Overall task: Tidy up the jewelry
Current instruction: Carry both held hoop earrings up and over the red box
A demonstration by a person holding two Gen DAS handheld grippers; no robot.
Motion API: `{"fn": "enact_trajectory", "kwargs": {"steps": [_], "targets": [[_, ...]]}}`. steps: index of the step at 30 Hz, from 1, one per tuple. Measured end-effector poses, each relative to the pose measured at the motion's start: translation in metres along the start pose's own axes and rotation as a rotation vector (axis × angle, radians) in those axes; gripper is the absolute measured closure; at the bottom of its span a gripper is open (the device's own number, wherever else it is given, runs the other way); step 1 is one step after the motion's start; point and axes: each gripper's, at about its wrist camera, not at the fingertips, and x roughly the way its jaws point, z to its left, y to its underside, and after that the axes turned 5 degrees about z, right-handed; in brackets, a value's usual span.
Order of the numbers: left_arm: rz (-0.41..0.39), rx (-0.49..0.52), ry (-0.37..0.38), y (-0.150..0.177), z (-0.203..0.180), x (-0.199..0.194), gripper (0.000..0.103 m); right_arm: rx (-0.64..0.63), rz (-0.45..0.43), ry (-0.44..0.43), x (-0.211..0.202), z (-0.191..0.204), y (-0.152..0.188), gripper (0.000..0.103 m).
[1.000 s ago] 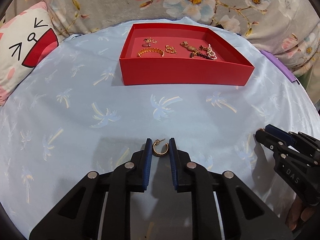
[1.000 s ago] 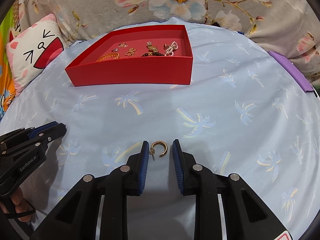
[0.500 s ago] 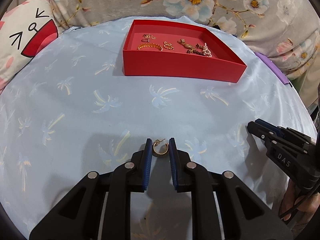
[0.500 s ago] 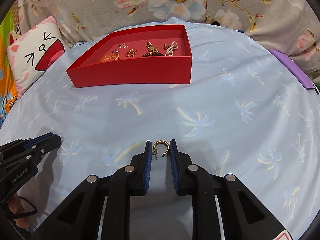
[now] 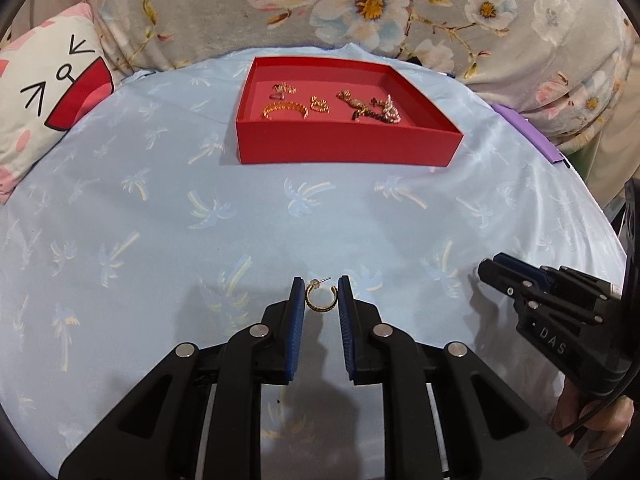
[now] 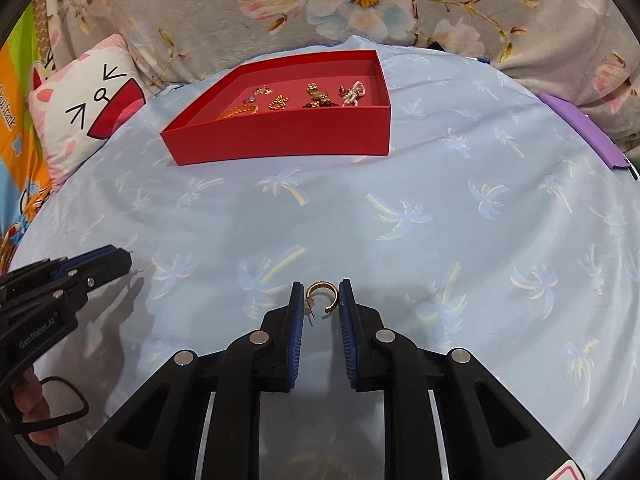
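Observation:
My left gripper [image 5: 320,298] is shut on a gold hoop earring [image 5: 320,300], held between its blue pads above the cloth. My right gripper [image 6: 322,300] is shut on a second gold hoop earring [image 6: 322,294]. A red tray [image 5: 348,150] sits at the far middle of the bed and holds several gold and pearl jewelry pieces [image 5: 362,106]. It also shows in the right wrist view [image 6: 280,140]. The right gripper shows at the right of the left wrist view [image 5: 552,304]. The left gripper shows at the left of the right wrist view [image 6: 60,280].
A light blue cloth with palm prints [image 5: 160,220] covers the surface. A cat-face pillow [image 5: 52,100] lies at the far left. A purple flat object [image 6: 580,132] lies at the right edge. A floral blanket [image 5: 400,12] rises behind the tray.
Both grippers have risen off the cloth with their earrings. The right gripper's jaws closed onto its earring. The red tray now looks farther off in both views.

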Motion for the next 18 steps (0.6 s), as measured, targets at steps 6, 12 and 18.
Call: {"fn": "enact_trajectory", "kwargs": {"steps": [6,12,18], "targets": [[-0.051,0.031,-0.02,-0.015,-0.006,-0.025,0.087,-0.001,-0.039,-0.03,-0.026,0.002,-0.007,0.086],[-0.112,0.067,-0.072,-0.042,-0.013,-0.041,0.087,-0.014,-0.105,-0.031,-0.048,0.0,-0.028,0.086],[-0.154,0.089,-0.126,-0.071,-0.019,-0.044,0.087,-0.028,-0.165,-0.035,-0.063,-0.001,-0.055,0.086]]}}
